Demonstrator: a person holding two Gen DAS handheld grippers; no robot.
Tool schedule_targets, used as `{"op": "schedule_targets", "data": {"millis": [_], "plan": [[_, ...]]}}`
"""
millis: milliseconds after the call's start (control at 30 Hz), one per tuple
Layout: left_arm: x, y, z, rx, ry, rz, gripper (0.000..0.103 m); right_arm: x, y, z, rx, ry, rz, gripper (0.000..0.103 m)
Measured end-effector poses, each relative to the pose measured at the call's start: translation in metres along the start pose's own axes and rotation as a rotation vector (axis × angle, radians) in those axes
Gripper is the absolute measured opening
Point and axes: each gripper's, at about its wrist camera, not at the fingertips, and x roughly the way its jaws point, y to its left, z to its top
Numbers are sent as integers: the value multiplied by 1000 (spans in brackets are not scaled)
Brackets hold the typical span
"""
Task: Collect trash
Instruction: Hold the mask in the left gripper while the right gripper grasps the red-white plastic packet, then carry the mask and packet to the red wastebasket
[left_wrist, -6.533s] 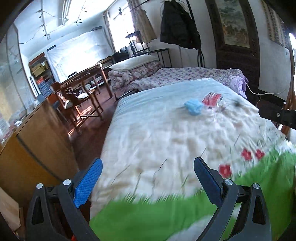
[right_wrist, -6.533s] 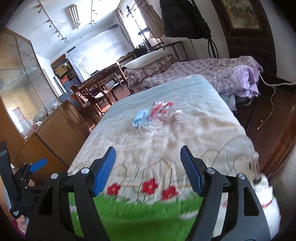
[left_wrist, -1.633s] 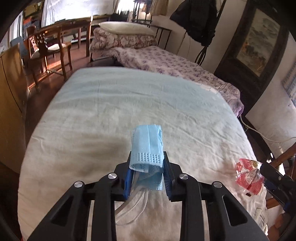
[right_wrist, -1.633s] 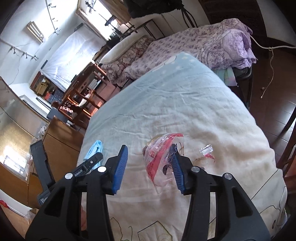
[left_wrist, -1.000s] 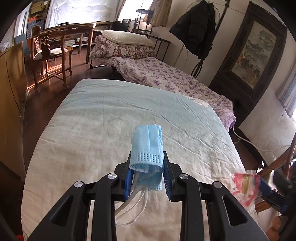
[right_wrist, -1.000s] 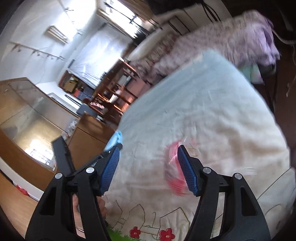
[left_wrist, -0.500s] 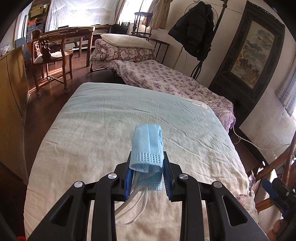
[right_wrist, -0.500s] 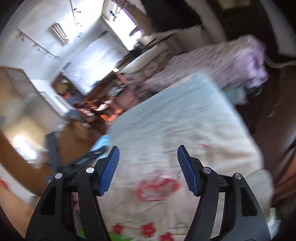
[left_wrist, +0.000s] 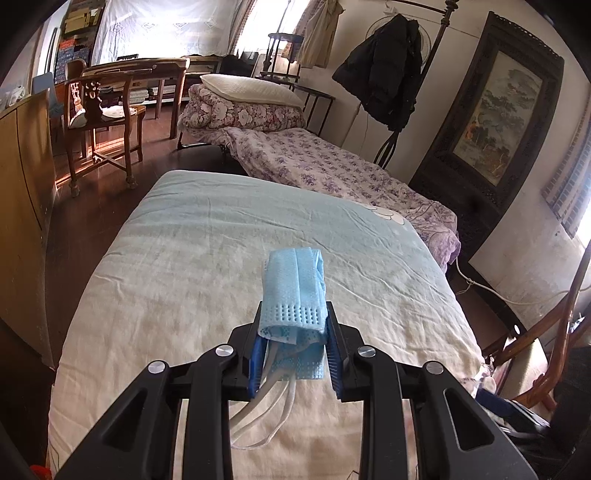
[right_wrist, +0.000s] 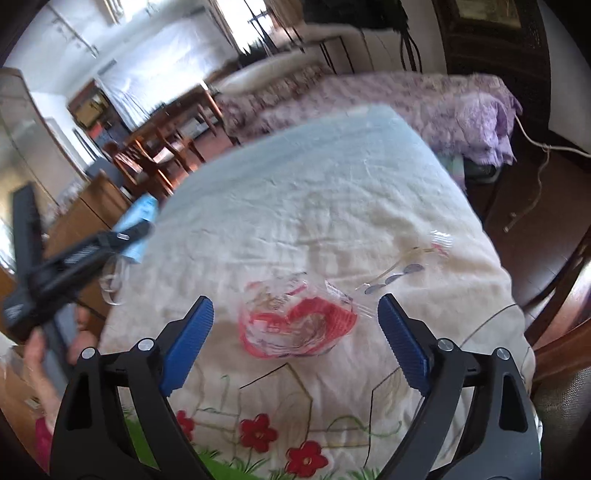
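**Mask held, wrapper lying on the bed**

The blue face mask (left_wrist: 295, 284) is sitting clamped in the left gripper (left_wrist: 293, 354), its ear loops dangling. The red-and-clear wrapper (right_wrist: 295, 325) is lying on the bed (right_wrist: 332, 206) between the right gripper's (right_wrist: 295, 339) wide-spread fingers; its print is blurring beyond reading. A smaller clear scrap (right_wrist: 439, 242) is lying nearby.

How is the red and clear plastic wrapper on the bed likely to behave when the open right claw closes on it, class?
The plastic wrapper looks thin and crumpled, so it will probably collapse and crinkle between the right claw fingers. It seems very light and may slide on the soft bed cover. Its glossy film could slip.
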Motion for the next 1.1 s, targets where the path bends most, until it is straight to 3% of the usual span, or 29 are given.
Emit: {"op": "schedule_targets", "data": {"millis": [67, 133, 200, 233, 267, 300, 633, 800, 1100], "plan": [[-2, -1, -3, 3, 1, -3, 28, 7, -4, 3, 27, 15, -1, 87], [-4, 0, -6, 3, 4, -5, 28, 4, -4, 3, 8, -14, 33, 72], [-7, 0, -10, 5, 3, -8, 28, -1, -2, 1, -21, -42, 56, 39], [-8, -1, -11, 6, 2, -9, 28, -2, -1, 0, -26, -49, 78, 32], [-10, -2, -12, 8, 1, -10, 28, -3, -1, 0, -26, -54, 99, 18], [-12, -2, -14, 8, 0, -13, 28, -7, -2, 0, -27, -74, 111, 16], [-36, -6, -35, 25, -25, -28, 28, -46, 14, -10, -93, -234, 176, 15], [-67, -8, -50, 37, -52, -26, 28, -56, 19, -17, -120, -258, 174, 15], [-161, 6, -70, 66, -169, 104, 28, -65, 24, -31, -130, -251, 206, 15]]}}
